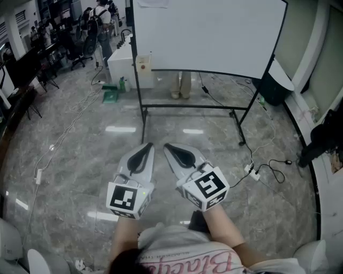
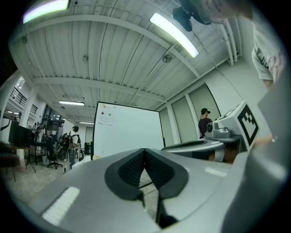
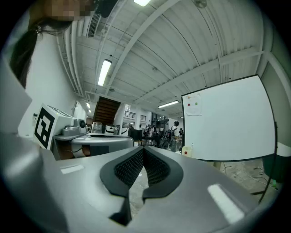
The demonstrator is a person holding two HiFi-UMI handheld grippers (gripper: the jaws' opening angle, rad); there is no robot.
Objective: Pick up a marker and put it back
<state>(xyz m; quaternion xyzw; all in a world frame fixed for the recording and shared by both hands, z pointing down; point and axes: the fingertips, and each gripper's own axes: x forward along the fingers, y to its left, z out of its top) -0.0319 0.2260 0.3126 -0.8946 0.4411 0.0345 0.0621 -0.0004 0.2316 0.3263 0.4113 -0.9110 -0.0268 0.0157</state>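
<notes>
Pose: both forearms (image 1: 126, 235) reach forward from the person's waist. The left gripper (image 1: 146, 147) and right gripper (image 1: 169, 147) sit side by side, close but apart, and roughly level. Both aim across the floor (image 1: 75, 160) toward the whiteboard (image 1: 209, 35). The marker cubes (image 1: 127, 199) face up at the head camera.

Fingers: in the left gripper view the ribbed fingers (image 2: 129, 169) are pressed together at the tips with nothing between them. In the right gripper view the fingers (image 3: 127, 169) are likewise pressed together on nothing.

Surface and room: the floor is polished grey stone tile with light reflections. The whiteboard stands on a black frame (image 1: 187, 107), well ahead of both grippers. A cream box (image 1: 143, 64) hangs on its left upright. A paper sheet with coloured dots (image 3: 193, 103) is fixed at the board's upper left corner. A power strip (image 1: 252, 171) and loose black cables (image 1: 276, 167) lie to the right of the frame. The legs of a person (image 1: 181, 84) show behind the board. Other people (image 1: 102, 16) and office chairs occupy the far left of the hall. Strip lights (image 2: 175, 29) run along a ribbed white ceiling.

Task item: the marker cannot be made out in any view, being too small or hidden at this range. Its place, heading and long axis cannot be told
</notes>
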